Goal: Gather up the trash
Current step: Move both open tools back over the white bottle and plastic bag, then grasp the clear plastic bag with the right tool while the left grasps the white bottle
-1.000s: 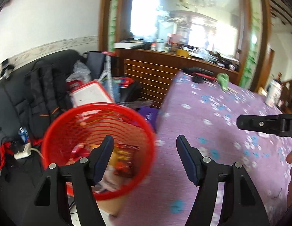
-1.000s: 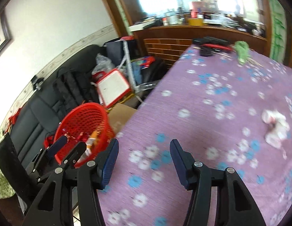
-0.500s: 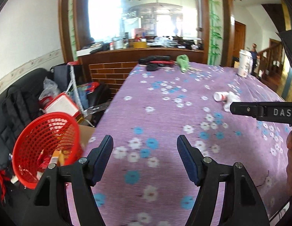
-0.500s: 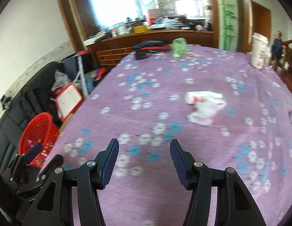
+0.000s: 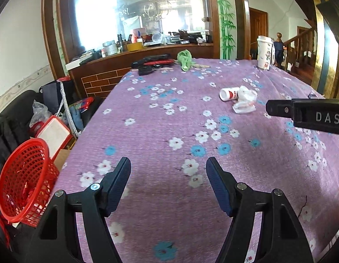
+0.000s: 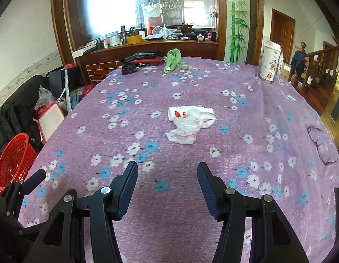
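Remaining: crumpled plastic bag (image 6: 187,127) touching small white bottle (image 6: 177,114), mid-table (image 6: 191,197), well apart from part-filled red basket (image 6: 13,157). Left gripper (image 5: 168,180), right gripper (image 6: 167,183): wide open, empty.

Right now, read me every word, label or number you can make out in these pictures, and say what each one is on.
"DAS": white letters on the right gripper's black body, seen from the left wrist view; the word runs off the frame.
White bottle on the table: red label, too blurred to read.
Tall white cup: cartoon print and markings, too small to read.
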Tool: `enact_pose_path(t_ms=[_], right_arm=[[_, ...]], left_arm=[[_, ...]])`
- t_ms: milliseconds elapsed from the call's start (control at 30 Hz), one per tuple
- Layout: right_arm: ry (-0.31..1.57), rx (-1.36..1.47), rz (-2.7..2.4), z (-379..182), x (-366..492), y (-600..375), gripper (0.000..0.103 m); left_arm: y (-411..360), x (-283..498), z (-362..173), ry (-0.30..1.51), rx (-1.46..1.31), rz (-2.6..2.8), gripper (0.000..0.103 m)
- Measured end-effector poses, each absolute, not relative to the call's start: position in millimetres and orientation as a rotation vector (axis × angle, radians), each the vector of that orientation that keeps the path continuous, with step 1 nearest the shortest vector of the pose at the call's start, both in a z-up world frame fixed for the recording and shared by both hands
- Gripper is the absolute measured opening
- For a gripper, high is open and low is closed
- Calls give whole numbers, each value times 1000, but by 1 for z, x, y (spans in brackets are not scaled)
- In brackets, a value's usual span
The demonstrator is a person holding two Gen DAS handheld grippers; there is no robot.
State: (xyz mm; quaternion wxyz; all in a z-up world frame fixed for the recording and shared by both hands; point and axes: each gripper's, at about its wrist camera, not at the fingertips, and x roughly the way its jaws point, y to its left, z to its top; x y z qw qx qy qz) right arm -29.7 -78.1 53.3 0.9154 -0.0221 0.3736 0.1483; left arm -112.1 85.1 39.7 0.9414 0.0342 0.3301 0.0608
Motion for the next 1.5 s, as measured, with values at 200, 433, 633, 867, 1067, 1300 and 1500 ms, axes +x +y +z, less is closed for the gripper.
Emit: enact_pose_path(t_ms=[200,433,633,867,1067,1300,1500], right_arm=[[790,-32,302,50,-19,-79,60],[804,-30,286,50,-10,-77,60],[817,-46,270,47,4,-70,63],[951,149,251,39,71,-89,63],[1047,281,241,20,114,-99,63],[1072,267,289,4,127,-89,36],[991,285,301,18,115,-113,32]], left_arm=[[85,-107,38,682,68,113,71],[83,-107,35,694,77,98,71],[84,-107,34,694,57,89,71],[86,-107,34,695,50,84,71],[88,-106,32,699,42,81,71],[87,-105,30,708,54,88,72],[82,-106,32,707,82,107,71]])
